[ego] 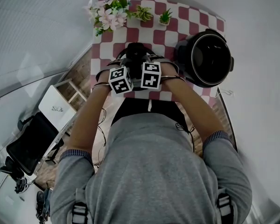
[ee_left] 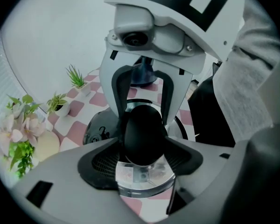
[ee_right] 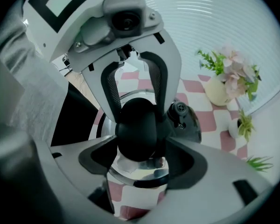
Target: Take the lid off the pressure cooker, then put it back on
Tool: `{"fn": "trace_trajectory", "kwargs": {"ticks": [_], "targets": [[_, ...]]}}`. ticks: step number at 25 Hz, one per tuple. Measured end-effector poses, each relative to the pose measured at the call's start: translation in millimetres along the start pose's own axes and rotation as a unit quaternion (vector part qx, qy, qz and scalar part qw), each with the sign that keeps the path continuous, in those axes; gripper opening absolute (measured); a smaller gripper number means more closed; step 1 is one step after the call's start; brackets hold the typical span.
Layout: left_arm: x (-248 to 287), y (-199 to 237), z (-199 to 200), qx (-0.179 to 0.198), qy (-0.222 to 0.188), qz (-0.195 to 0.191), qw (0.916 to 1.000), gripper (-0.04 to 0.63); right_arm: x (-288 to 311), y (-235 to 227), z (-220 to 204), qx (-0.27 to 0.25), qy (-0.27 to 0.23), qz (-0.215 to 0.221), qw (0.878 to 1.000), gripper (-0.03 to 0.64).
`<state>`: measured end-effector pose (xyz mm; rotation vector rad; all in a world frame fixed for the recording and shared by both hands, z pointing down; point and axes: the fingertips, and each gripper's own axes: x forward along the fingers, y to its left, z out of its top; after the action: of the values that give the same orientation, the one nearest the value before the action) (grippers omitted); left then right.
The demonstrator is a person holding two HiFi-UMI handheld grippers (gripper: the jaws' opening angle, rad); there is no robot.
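The black pressure cooker lid (ego: 136, 52) is over the checkered table (ego: 130, 34), left of the open cooker pot (ego: 209, 57). Both grippers meet over it from opposite sides. My left gripper (ee_left: 142, 148) has the lid's black knob (ee_left: 142, 132) between its grey jaws, with a shiny disc (ee_left: 144, 181) below it. My right gripper (ee_right: 137, 143) straddles the same knob (ee_right: 137, 127). Both stand open, their pads set back from the knob. The lid's valve (ee_right: 179, 108) shows beside the right gripper. The head view hides the fingertips under the two marker cubes (ego: 135, 77).
Pink flowers in a vase (ego: 107, 17) and two small potted plants (ego: 154, 15) line the table's far edge. A power cord (ego: 226, 93) trails from the pot at the right. A black chair (ego: 30, 141) and a white stand (ego: 58, 107) are on the floor at left.
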<state>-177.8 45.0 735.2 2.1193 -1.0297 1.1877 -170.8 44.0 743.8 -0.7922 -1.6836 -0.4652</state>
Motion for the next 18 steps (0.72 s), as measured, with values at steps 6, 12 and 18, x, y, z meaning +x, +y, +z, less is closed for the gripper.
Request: {"fn": "trace_trajectory", "kwargs": {"ticks": [6,12,18], "targets": [[-25.2,3.8,9.9,-0.038,-0.043,0.019,0.9982,0.327,-29.9,-4.0,3.7,0.015,-0.029,-0.026,0.999,0.342],[-57.9,9.3,28.5,-0.055,-0.09,0.055,0.993,0.327,-69.8,-4.1,5.1,0.032,-0.063,-0.06,0.996,0.342],[-98.5,10.6,70.4,-0.083,-0.175,0.095,0.9765,0.327,-139.8,0.2,7.1,0.08,-0.146,-0.091,0.982,0.342]]}}
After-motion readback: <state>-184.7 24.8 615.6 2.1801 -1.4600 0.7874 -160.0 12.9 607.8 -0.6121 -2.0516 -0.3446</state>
